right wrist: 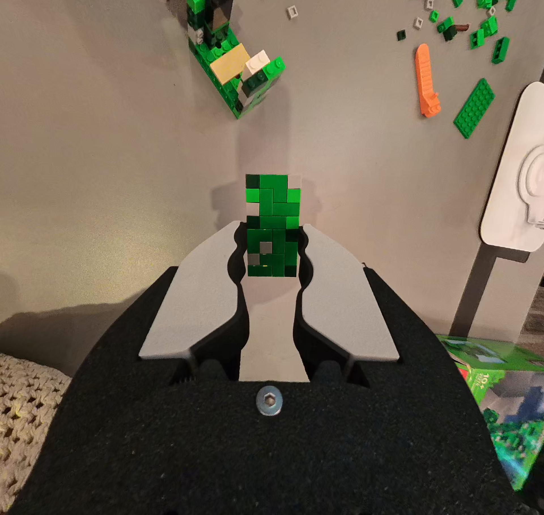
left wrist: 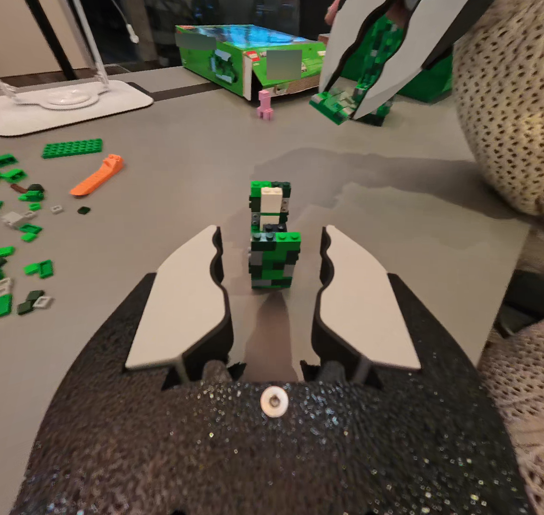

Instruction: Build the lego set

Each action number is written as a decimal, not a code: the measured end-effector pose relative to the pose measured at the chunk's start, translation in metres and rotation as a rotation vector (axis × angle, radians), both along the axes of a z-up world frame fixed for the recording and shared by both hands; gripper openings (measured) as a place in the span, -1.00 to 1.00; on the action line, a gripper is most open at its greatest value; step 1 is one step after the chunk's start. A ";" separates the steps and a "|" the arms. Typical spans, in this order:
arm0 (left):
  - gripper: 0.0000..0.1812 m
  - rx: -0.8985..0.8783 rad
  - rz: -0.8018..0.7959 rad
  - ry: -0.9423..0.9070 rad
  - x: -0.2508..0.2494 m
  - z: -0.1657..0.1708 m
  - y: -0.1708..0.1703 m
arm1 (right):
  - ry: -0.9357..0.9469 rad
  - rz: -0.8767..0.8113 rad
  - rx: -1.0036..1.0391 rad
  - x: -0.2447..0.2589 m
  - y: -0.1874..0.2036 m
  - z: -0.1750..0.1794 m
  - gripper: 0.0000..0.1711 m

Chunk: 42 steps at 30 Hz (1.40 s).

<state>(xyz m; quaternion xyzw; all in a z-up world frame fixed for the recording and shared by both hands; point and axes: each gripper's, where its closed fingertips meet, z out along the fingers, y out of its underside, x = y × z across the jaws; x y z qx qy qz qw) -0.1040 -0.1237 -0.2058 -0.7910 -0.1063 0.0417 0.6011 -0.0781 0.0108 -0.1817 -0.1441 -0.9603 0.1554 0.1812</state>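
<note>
A partly built green, black and white lego model (left wrist: 273, 253) stands on the grey table (left wrist: 176, 265). It sits between the fingers of my left gripper (left wrist: 270, 231), which is open, with a gap on each side. The model also shows in the right wrist view (right wrist: 235, 65). My right gripper (right wrist: 272, 225) is shut on a flat green tiled lego panel (right wrist: 272, 197) and holds it above the table. In the left wrist view the right gripper (left wrist: 343, 106) hangs at the far right with the panel (left wrist: 379, 41) between its fingers.
Loose green and grey pieces (left wrist: 29, 230), an orange brick separator (left wrist: 97, 175) and a green studded plate (left wrist: 72, 147) lie at the left. The lego box (left wrist: 235, 56) and a pink figure (left wrist: 265, 105) stand at the back. A white stand base (left wrist: 67, 103) is at the far left. A knit sleeve (left wrist: 506, 103) is at the right. There is about 15 cm between the tips of the two grippers.
</note>
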 end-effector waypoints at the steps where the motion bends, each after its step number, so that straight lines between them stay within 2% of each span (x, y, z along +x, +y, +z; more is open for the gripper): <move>1: -0.33 -0.009 0.028 0.019 -0.002 -0.001 0.000 | -0.002 -0.002 0.000 0.000 0.000 0.000 -0.62; 6: -0.40 -0.065 0.021 0.037 0.002 -0.008 0.004 | -0.009 -0.006 -0.004 -0.001 0.002 -0.002 -0.62; 12: -0.58 -0.172 0.048 0.031 0.001 -0.022 0.007 | -0.017 -0.003 -0.007 -0.001 0.002 -0.004 -0.62; 20: -0.59 -0.172 0.034 0.041 0.003 -0.022 0.008 | -0.018 0.003 -0.011 0.000 0.001 -0.003 -0.62; 27: -0.59 -0.154 -0.122 0.040 0.028 -0.016 0.022 | -0.021 0.053 -0.048 0.007 -0.010 0.002 -0.62; 34: -0.59 -0.190 -0.354 0.109 0.063 -0.015 0.042 | -0.107 0.209 -0.130 0.031 -0.044 0.002 -0.62; 42: -0.59 -0.173 -0.436 0.099 0.075 -0.022 0.048 | -0.232 0.272 -0.081 0.046 -0.068 -0.021 -0.62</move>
